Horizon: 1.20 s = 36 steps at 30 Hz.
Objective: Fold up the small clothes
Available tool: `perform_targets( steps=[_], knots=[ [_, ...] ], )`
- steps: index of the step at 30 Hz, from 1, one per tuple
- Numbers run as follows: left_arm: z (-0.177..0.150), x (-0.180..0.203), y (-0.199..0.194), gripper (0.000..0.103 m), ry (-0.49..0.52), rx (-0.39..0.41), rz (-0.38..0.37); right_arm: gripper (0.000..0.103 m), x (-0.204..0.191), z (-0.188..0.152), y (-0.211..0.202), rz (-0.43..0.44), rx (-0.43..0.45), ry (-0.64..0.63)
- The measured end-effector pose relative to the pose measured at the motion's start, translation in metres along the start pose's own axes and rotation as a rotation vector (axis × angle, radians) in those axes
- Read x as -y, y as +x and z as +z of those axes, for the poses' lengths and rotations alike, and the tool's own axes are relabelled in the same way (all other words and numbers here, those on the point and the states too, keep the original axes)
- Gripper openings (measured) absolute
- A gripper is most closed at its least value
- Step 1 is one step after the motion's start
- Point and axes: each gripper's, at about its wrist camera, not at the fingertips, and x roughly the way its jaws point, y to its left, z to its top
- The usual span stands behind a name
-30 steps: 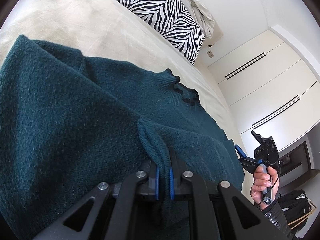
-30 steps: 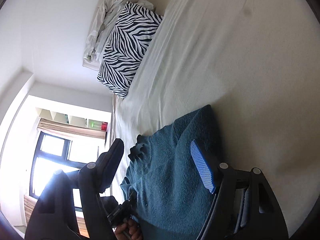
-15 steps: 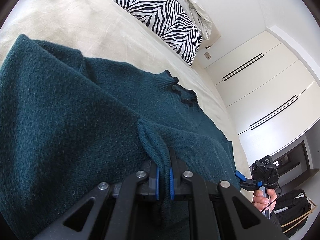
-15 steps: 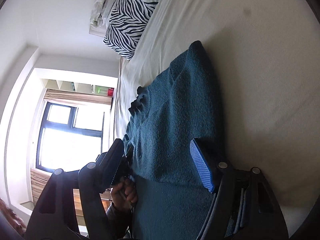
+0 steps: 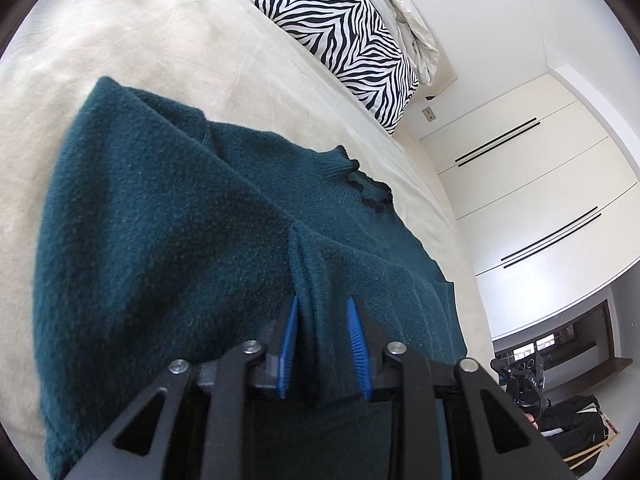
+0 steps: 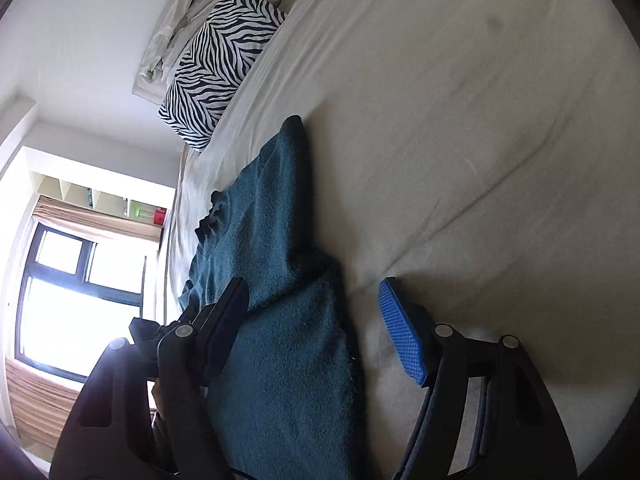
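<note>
Bare bedsheet (image 6: 460, 140) beside sweater (image 6: 288, 320); zebra pillow (image 6: 216, 64) far off.

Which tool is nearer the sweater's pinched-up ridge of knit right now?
Left. The left tool straddles the ridge, pads just opened off it. The right tool hangs open over the sweater's side edge.

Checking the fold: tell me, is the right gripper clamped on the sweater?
No, the right gripper stands open, its pads clear of the sweater.

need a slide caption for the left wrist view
Left tongs, jaws just opened, straddle a raised ridge of the dark teal sweater spread on the cream bed, zebra pillow beyond.
</note>
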Motion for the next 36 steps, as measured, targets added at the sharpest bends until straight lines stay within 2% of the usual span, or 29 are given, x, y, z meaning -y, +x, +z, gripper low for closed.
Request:
perform_targets(
  steps=[1, 3, 7, 10, 14, 16, 21, 29, 34, 36],
  knots=[
    [-0.004, 0.002, -0.014, 0.051, 0.000, 0.020, 0.008, 0.068, 0.001, -0.007, -0.011, 0.011, 0.020, 0.006],
    [-0.015, 0.003, -0.042, 0.057, 0.006, 0.054, 0.020, 0.068, -0.001, -0.024, -0.035, 0.015, 0.049, 0.000],
    [-0.051, -0.001, -0.094, 0.057, 0.015, 0.058, 0.088, 0.068, -0.009, -0.067, -0.063, -0.016, 0.059, -0.058],
    [-0.086, -0.006, -0.126, 0.057, 0.029, 0.048, 0.153, 0.068, -0.017, -0.101, -0.071, -0.101, 0.039, -0.125],
    [-0.134, -0.015, -0.161, 0.065, 0.013, 0.042, 0.205, 0.068, -0.014, -0.138, -0.076, -0.161, -0.001, -0.160],
    [-0.157, -0.022, -0.171, 0.066, -0.011, 0.022, 0.219, 0.068, -0.013, -0.148, -0.080, -0.185, -0.012, -0.169],
    [-0.201, -0.021, -0.190, 0.067, -0.015, -0.022, 0.187, 0.068, -0.007, -0.168, -0.095, -0.205, -0.031, -0.178],
    [-0.236, -0.020, -0.199, 0.066, -0.046, -0.125, 0.153, 0.067, 0.004, -0.190, -0.114, -0.195, -0.055, -0.152],
    [-0.247, -0.017, -0.194, 0.054, -0.042, -0.186, 0.169, 0.067, 0.006, -0.203, -0.132, -0.189, -0.072, -0.146],
    [-0.249, -0.016, -0.193, 0.054, -0.038, -0.197, 0.170, 0.067, 0.005, -0.208, -0.140, -0.192, -0.086, -0.148]
  ],
)
